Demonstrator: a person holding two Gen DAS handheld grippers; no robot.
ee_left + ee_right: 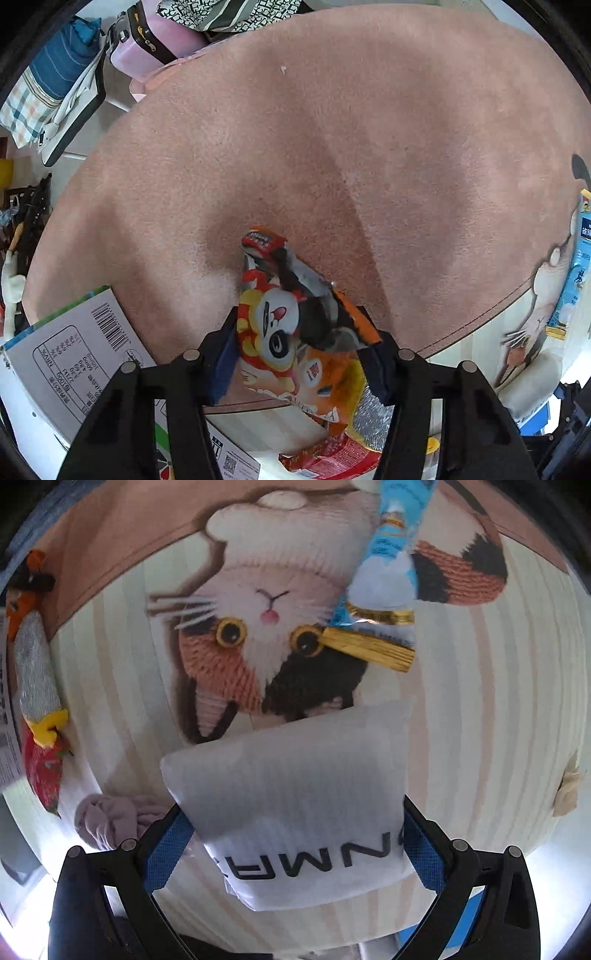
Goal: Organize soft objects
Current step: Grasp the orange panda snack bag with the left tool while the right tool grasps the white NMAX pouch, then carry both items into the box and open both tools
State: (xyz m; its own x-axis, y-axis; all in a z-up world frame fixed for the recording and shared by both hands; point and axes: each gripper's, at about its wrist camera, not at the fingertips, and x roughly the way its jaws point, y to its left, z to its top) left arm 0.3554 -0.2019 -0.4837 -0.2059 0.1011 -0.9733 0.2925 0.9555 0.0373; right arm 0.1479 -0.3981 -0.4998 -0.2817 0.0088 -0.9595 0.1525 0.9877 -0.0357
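My left gripper (301, 347) is shut on an orange snack bag with a cartoon face (295, 332) and holds it above the pink part of the round cat rug (332, 147). My right gripper (293, 845) is shut on a white padded pouch with black letters (291, 794) over the rug's striped area (498, 720) below the printed cat face. A blue and gold packet (384, 583) lies on the rug beyond it; it also shows in the left wrist view (572, 273). A mauve cloth bundle (110, 818) lies beside my right gripper's left finger.
A cardboard box with a barcode (74, 354) sits at the rug's left edge. A red packet (328, 454) lies under my left gripper. Bags and a pink case (155, 40) stand beyond the rug. Orange, silver and red packets (37, 686) lie along the left in the right wrist view.
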